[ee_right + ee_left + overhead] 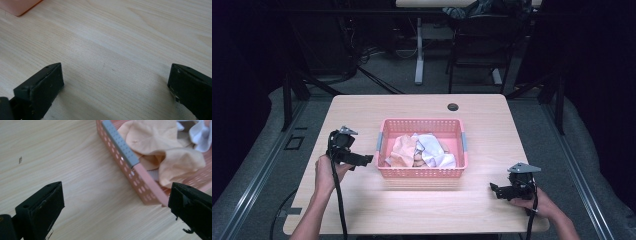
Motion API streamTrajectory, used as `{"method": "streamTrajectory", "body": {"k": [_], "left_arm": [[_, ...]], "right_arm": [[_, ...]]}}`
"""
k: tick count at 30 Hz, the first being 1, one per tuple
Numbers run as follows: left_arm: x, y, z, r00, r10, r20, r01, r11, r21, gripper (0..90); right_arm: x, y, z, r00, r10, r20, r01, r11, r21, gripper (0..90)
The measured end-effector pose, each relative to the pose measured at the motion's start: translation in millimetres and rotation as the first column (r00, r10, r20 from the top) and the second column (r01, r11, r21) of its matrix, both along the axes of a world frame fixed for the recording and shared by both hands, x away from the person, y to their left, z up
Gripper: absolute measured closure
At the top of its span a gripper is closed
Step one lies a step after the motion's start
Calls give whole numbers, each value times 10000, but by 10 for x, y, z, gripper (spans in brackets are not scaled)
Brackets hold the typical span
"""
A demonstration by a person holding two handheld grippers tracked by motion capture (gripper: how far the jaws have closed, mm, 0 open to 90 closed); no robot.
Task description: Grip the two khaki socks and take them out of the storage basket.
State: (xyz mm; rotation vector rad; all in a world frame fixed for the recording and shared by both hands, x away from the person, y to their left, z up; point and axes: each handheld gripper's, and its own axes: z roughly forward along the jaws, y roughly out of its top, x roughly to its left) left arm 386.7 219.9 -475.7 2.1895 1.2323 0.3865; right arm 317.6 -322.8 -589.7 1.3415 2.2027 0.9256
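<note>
A pink perforated basket (pixel 422 172) sits in the middle of the light wood table (pixel 362 210). Crumpled cloths lie inside it: a peach one (pixel 403 150) at the left and a white one (pixel 432 149) beside it. My left gripper (pixel 368 160) hovers just off the basket's left side, open, holding nothing. In the left gripper view the basket's rim with its grey handle (pixel 120 143) and the peach cloth (pixel 160 147) lie ahead of the wide-apart jaws. My right gripper (pixel 493 189) rests near the table's front right, open over bare wood (pixel 112 50).
A dark round grommet (pixel 453 107) is set in the table near the far edge. Beyond the table stand a desk leg (pixel 419 50) and a black chair (pixel 482 35). A corner of the basket (pixel 18 6) shows at the upper left of the right gripper view.
</note>
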Motion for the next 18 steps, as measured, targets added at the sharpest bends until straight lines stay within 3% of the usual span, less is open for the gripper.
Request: {"method": "streamTrajectory", "body": {"k": [9, 15, 18], "left_arm": [[119, -284, 179, 9988, -413, 274, 404, 9986, 335, 3], [199, -508, 216, 9955, -912, 240, 898, 9943, 568, 2], [245, -607, 213, 9938, -1103, 155, 1096, 9932, 389, 2]], "right_arm": [[-1, 0, 0, 10000, 0, 6, 0, 10000, -2, 0], [-2, 1, 0, 10000, -8, 13, 8, 10000, -3, 0], [-1, 1, -1, 10000, -5, 15, 5, 10000, -2, 0]]}}
